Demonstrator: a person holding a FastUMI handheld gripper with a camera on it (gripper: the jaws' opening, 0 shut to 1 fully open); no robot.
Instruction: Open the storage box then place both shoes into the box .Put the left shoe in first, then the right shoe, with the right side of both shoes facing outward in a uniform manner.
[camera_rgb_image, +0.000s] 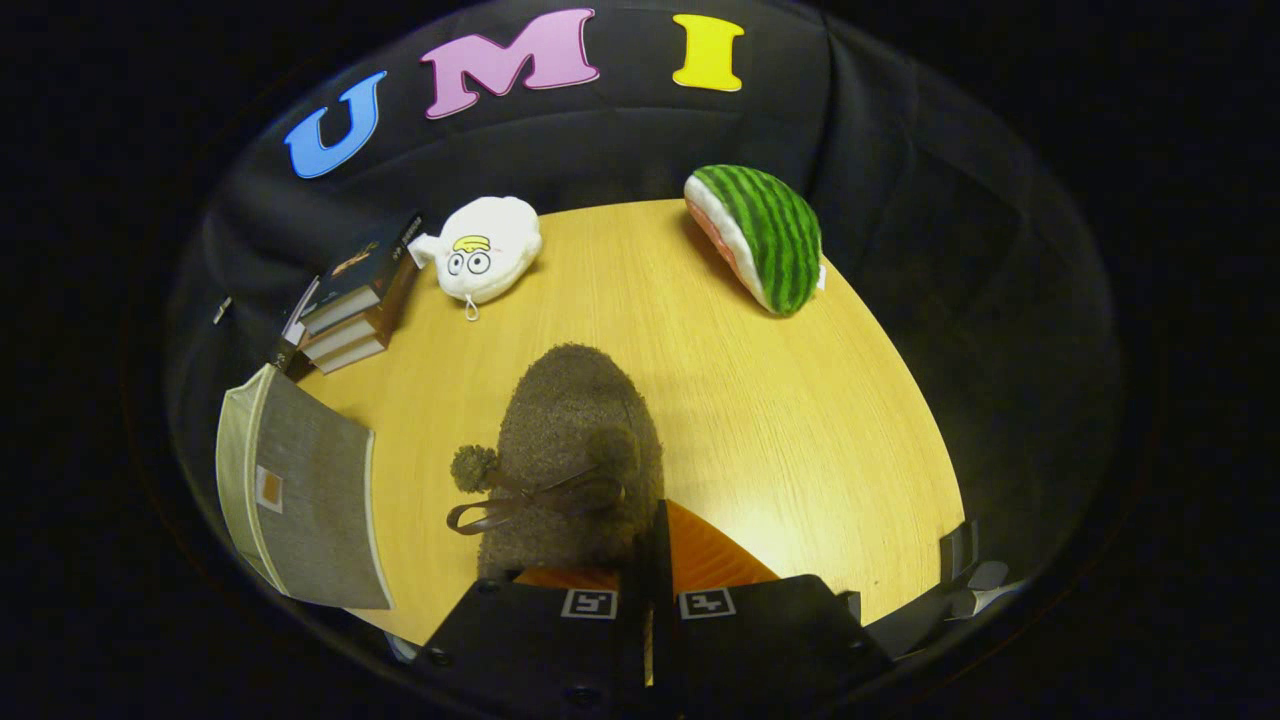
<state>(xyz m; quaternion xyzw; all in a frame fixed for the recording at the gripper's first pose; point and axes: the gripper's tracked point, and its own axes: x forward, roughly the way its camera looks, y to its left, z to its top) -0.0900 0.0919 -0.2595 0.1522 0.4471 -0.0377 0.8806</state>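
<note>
Now closed tight, gripper (650, 560) fingers pinching the orange heel edge of the brown fuzzy shoe (575, 450). Grey storage box (300, 500) lying to the left of the fingers. Far beyond, white plush toy (485, 250) and watermelon plush (765, 235).

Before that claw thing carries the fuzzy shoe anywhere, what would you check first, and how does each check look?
1. Grip on the shoe: ok. The gripper has its jaws closed together on the shoe's rear edge.
2. Is the shoe lifted off the table: cannot tell.
3. Box open: cannot tell. It stands beside the shoe, and its opening is hidden.
4. Is this the left shoe: cannot tell.
5. Path to the box: ok. Books, white plush and watermelon plush lie well beyond the shoe.
</note>
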